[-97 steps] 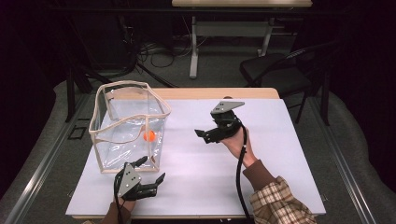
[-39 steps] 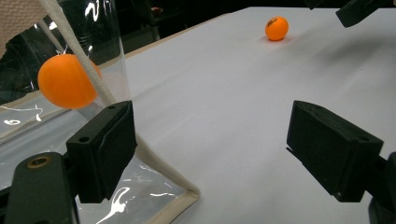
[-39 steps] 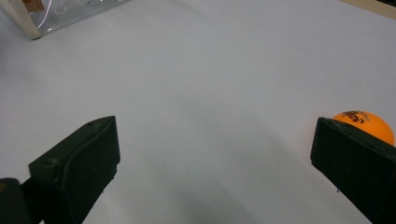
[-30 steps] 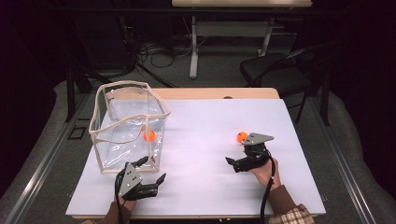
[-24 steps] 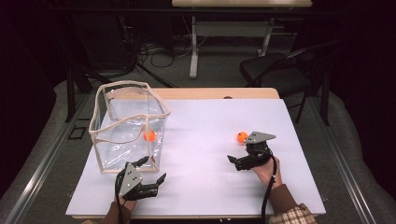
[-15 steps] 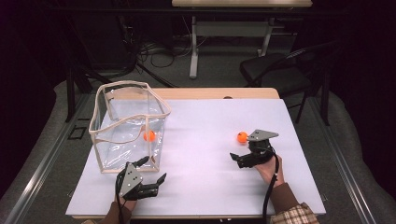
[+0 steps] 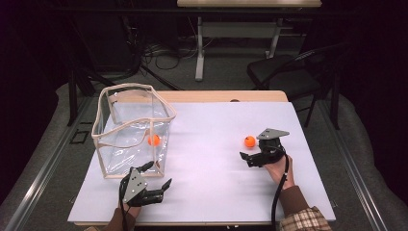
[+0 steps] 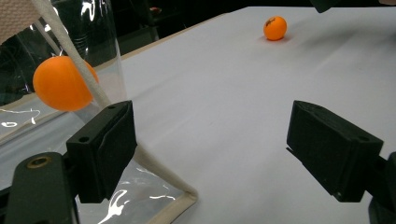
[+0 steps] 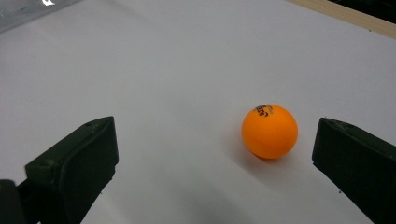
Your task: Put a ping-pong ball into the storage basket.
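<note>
The right gripper (image 7: 250, 159), jaws wide apart, has drawn back beside the small orange plastic ball (image 7: 249, 141), seemingly just released.

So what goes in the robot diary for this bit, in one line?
right gripper: open, around loose orange ping-pong ball | left gripper: open, idle | second orange ball: in clear plastic bin

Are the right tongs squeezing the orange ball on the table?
No, the right tongs stand wide open, and the orange ball sits loose on the table between the jaws.
</note>
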The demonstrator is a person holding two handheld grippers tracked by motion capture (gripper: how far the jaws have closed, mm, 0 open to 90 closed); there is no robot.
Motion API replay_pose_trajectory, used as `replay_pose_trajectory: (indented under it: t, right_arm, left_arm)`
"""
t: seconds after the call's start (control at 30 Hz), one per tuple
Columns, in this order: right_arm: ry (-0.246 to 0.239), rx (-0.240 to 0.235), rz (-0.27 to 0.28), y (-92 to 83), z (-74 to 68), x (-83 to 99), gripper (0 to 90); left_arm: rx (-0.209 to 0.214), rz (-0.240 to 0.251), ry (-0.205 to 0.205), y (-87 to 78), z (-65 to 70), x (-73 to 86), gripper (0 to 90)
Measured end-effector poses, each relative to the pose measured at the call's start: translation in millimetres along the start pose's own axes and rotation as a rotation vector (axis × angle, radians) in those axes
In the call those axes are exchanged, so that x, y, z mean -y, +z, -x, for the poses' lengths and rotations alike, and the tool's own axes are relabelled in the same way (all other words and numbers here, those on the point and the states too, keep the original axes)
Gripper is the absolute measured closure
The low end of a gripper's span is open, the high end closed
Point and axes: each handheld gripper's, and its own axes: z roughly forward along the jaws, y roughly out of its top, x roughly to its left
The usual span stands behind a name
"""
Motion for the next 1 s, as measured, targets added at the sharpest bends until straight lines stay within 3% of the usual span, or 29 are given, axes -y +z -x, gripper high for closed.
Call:
replay_pose_trajectory:
  t: [0.63, 1.0]
  right_arm:
    - [0.029, 0.026, -0.021, 9.9, 17.3, -5.7, 0.0]
    - [0.048, 0.027, -0.054, 26.8, 23.8, -9.2, 0.0]
  left_arm:
    - [0.003, 0.004, 0.000, 1.1, 0.2, -0.6, 15.7]
    - [0.004, 0.005, -0.004, 1.1, -0.2, -0.6, 15.7]
